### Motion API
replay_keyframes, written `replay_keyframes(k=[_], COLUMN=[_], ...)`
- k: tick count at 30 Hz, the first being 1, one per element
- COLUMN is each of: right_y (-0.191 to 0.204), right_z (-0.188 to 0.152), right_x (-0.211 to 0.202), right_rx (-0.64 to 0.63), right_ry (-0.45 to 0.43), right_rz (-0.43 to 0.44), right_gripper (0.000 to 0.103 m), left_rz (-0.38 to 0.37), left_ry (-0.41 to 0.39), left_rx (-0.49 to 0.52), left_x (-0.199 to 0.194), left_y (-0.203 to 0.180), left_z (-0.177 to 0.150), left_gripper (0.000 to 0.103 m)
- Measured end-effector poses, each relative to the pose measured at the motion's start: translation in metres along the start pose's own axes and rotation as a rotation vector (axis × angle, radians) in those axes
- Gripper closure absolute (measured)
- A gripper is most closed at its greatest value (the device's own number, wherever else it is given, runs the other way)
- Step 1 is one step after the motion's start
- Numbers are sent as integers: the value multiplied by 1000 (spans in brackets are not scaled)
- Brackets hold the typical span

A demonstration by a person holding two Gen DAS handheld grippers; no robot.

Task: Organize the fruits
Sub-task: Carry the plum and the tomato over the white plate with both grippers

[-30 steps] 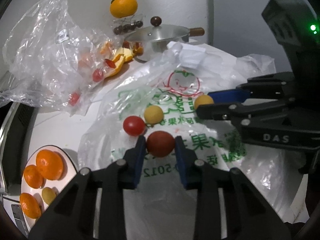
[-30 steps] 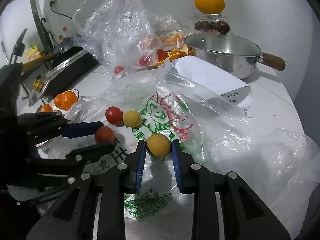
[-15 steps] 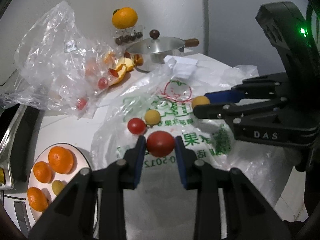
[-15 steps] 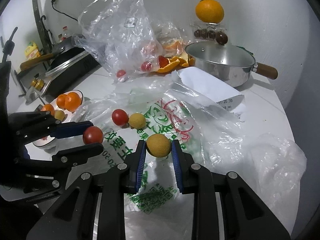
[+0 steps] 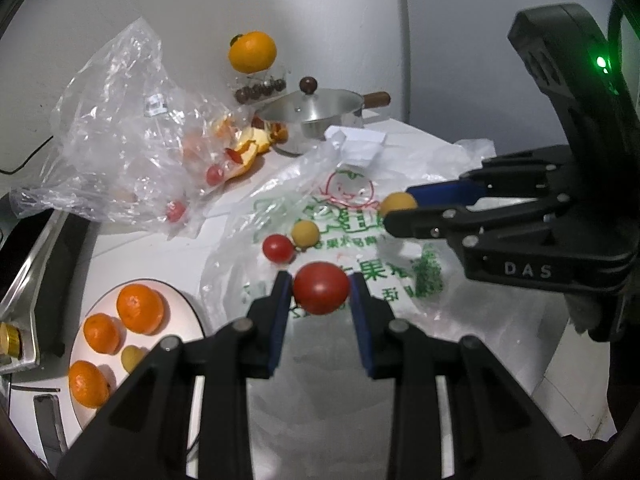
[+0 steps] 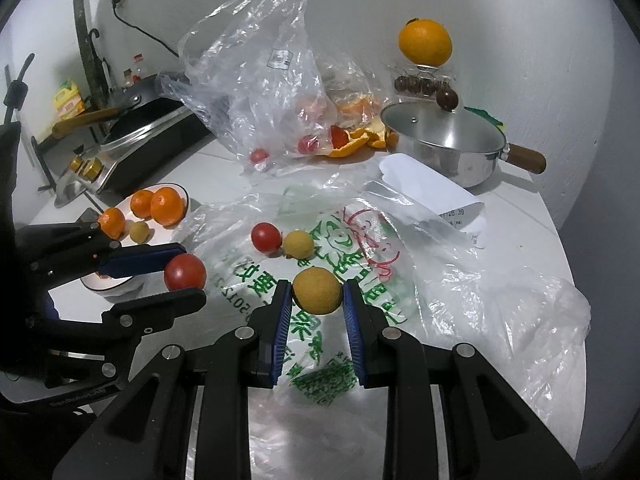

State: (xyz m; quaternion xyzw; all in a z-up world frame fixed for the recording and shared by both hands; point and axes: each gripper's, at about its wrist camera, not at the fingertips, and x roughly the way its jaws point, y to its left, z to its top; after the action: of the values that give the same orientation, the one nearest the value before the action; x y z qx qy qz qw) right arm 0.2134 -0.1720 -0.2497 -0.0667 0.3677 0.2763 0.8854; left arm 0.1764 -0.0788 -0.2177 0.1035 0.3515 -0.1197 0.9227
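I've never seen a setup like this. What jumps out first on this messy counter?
Two black grippers each pinch a small fruit above a printed plastic bag: the left gripper holds a red tomato, the right gripper a yellow fruit. To the left, a white plate carries three mandarins and one small yellow fruit. At the back, a big orange sits on a clear box behind a lidded steel pan.

1. Left gripper (image 5: 321, 294): black, with blue pads (image 5: 280, 320); red tomato (image 5: 321, 288) between them.
2. Right gripper (image 6: 317, 298): black, blue pads too; yellow fruit (image 6: 317, 290) between them.
3. Flat plastic bag (image 6: 360, 280): clear, printed with green characters and a red outline drawing.
4. White plate (image 5: 180, 312): carried orange mandarins (image 5: 140, 309) and one pale yellow fruit.
5. Pot (image 6: 444, 142): silver, with a brown handle and knob.
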Motion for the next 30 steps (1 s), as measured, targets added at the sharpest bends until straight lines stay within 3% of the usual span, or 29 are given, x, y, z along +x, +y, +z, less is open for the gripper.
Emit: replay_keyframes(k=[30], right_y=[57], right_z=[2], right_x=[-29], right_rx=[-62], right_ry=[-21], right_rz=[-24], right_gripper=[75], left_rz=[10], left_ry=[-50], left_rx=[-39], left_x=[-56], left_y=[20], left_z=[-31], left_gripper=[72])
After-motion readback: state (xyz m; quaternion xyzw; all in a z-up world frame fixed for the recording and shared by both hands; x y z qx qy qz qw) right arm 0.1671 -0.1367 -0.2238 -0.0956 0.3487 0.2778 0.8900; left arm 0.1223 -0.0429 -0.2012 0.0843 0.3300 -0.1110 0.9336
